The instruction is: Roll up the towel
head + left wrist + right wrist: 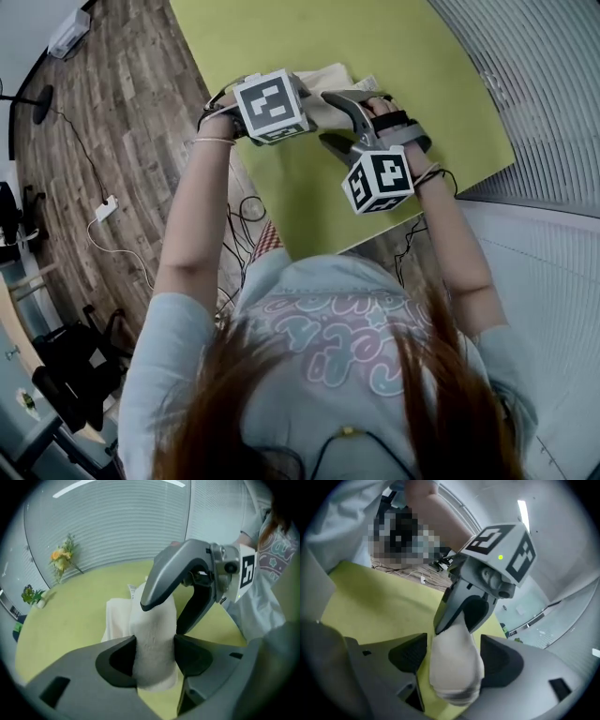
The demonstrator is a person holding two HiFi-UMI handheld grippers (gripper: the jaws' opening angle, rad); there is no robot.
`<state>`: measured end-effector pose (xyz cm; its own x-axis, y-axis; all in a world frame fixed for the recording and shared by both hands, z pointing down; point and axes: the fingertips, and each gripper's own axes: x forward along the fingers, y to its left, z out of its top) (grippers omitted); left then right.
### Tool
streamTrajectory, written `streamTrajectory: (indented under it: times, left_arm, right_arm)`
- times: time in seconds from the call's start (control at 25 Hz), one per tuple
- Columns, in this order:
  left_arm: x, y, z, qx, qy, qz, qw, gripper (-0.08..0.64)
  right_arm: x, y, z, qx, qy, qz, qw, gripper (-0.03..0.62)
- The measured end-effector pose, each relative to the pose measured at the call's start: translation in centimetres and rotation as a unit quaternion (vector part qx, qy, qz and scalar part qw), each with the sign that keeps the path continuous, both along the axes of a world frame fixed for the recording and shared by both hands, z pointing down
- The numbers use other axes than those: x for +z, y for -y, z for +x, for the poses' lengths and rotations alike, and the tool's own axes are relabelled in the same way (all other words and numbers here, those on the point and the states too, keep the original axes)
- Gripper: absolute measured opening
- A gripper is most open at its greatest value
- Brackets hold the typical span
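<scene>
the soft, light towel roll [152, 620] lies on the green table [281, 37]. your left gripper [155, 646] pinches its left end. your right gripper [453, 651] stands spread around the right end. grip mid-roll or it'll likely unwind.

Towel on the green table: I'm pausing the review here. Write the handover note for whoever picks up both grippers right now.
Left gripper: shut on the towel, around its rolled part.
Right gripper: open, the roll's other end between its jaws.
Towel: over the green table, one flat part lying beyond the roll.
Done: partly rolled.
Left: roll in the flat part.
</scene>
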<state>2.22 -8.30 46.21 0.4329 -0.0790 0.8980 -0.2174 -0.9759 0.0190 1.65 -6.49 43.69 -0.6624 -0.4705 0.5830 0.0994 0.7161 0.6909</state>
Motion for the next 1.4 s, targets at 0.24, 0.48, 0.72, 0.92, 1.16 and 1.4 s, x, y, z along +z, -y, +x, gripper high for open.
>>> streamTrajectory:
  times: [0.24,0.48,0.72,0.92,1.16,1.4]
  left_arm:
    - [-0.3,0.1,0.0,0.010,-0.026,-0.057,0.9980,0.232]
    - [-1.2,0.4,0.6,0.000,-0.066,-0.028,0.9975,0.236]
    - [-3.4,0.8,-0.1,-0.082,-0.152,0.094,0.9805,0.244]
    - [-6.2,-0.7,0.1,-0.092,-0.156,0.187,0.9656,0.244]
    - [-3.0,0.5,-0.6,-0.048,-0.029,0.241,0.9689,0.244]
    - [-1.2,2.2,-0.8,-0.042,0.016,0.253,0.9663,0.244]
  right_arm:
    - [1.7,1.9,0.1,0.033,-0.048,0.050,0.997,0.325]
    - [2.1,2.5,0.4,0.029,-0.066,-0.021,0.997,0.272]
    - [2.6,2.7,0.1,0.010,-0.099,-0.102,0.990,0.246]
    - [2.3,3.3,0.0,-0.004,-0.126,-0.184,0.975,0.242]
    - [2.6,4.1,-0.5,-0.022,-0.156,-0.260,0.953,0.242]
    - [3.1,4.4,-0.4,-0.016,-0.156,-0.338,0.928,0.245]
